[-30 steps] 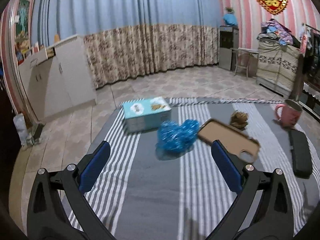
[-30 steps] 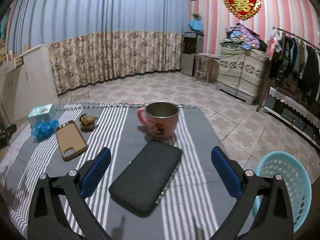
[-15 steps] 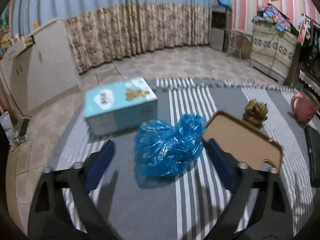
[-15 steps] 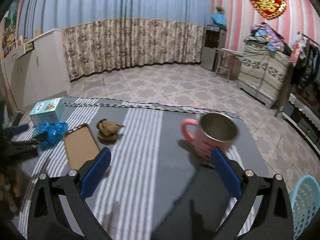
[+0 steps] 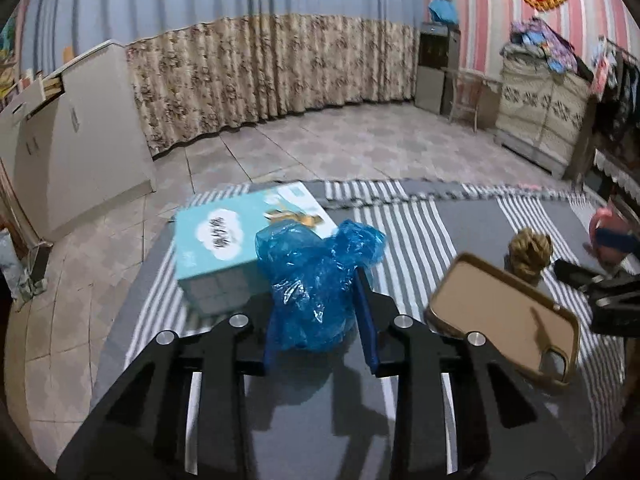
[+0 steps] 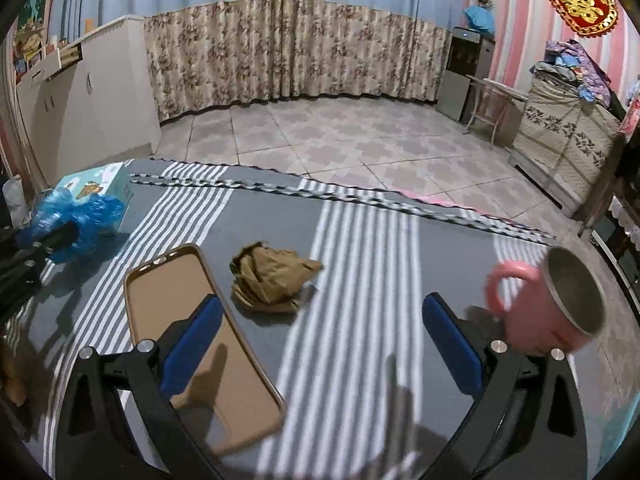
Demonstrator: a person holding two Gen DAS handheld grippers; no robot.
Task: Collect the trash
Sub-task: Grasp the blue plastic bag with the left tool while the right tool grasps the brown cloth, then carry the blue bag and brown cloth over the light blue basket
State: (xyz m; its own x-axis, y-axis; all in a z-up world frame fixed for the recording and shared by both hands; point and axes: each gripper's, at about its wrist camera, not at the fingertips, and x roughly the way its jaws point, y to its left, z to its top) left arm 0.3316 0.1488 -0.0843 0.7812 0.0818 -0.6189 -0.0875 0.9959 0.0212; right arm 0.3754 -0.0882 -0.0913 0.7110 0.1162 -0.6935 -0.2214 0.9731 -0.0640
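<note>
A crumpled blue plastic bag (image 5: 316,276) sits between the blue pads of my left gripper (image 5: 320,312), which is shut on it over the striped grey cloth. The bag also shows at far left in the right wrist view (image 6: 80,220). A crumpled brown paper wad (image 6: 272,280) lies on the cloth just ahead of my right gripper (image 6: 320,344), which is open and empty. The wad also shows in the left wrist view (image 5: 528,252).
A tan phone case (image 6: 192,340) lies under my right gripper's left finger and shows in the left wrist view (image 5: 504,312). A light blue tissue box (image 5: 240,248) stands behind the bag. A pink mug (image 6: 556,308) is at the right. A tiled floor lies beyond the table edge.
My left gripper moved forward and closed on the blue bag. My right gripper swung left, from over the dark case and mug toward the brown wad and phone case.
</note>
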